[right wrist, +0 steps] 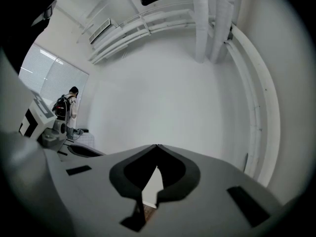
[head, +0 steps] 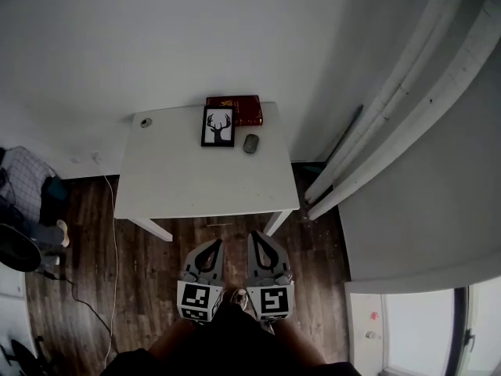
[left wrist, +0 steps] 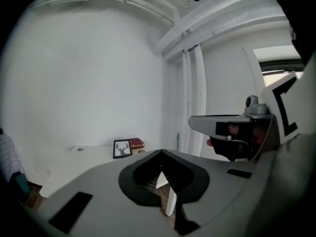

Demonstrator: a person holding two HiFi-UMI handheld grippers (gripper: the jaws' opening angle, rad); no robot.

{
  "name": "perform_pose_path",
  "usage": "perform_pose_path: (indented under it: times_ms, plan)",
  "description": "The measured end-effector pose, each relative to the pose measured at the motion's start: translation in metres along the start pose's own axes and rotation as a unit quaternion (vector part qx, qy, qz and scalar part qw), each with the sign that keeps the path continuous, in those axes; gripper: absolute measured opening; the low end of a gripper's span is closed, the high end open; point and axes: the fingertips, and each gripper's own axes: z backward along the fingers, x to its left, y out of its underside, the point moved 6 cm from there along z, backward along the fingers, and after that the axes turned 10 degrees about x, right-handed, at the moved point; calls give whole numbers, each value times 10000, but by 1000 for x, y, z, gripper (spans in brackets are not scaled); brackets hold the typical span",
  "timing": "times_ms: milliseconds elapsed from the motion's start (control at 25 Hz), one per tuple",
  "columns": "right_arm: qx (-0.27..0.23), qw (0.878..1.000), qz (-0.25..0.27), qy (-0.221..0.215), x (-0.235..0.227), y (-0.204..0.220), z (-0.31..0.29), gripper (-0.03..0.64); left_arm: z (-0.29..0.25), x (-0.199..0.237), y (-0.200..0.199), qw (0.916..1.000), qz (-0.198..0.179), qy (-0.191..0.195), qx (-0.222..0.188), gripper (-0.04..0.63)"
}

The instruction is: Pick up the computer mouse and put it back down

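Note:
A small grey computer mouse [head: 250,143] lies on the white table [head: 196,186] near its far right corner, beside a framed deer picture [head: 218,126]. Both grippers hang side by side over the wooden floor, short of the table's near edge. My left gripper [head: 214,244] is shut with nothing in it, and my right gripper [head: 256,236] is shut and empty too. In the left gripper view the left gripper [left wrist: 161,152] points at the table, with the deer picture [left wrist: 122,148] far ahead. The right gripper [right wrist: 157,146] faces mostly bare wall in its own view.
A dark red book [head: 239,109] lies behind the frame, and a small round object [head: 145,122] sits at the table's far left corner. White pipes [head: 391,124] run down the wall at right. A cable [head: 94,304] trails over the floor at left, by a bag [head: 27,182].

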Motion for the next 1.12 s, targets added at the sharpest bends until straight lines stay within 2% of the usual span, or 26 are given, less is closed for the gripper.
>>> perform_pose_path:
  times_ms: [240,480,680,880,1120]
  plan:
    - [237,9996,-148,-2,-20,20,-23,20,-28,6,-4,9997,129,19,208,2]
    - [427,9991,-74,39,-33,28,-52,20,-64,22,-4,9994,208,119,230,2]
    - [655,9972,192,302,-48,23,-90,20,-100,47,-15,9991,210,236,301,2]
    - [840,9957,195,334,-58,21,-139,20,-134,80,-29,9984,220,357,392,2]
    - [1455,9876,421,417,-61,22,-202,20,-174,121,-31,9961,281,507,671,2]
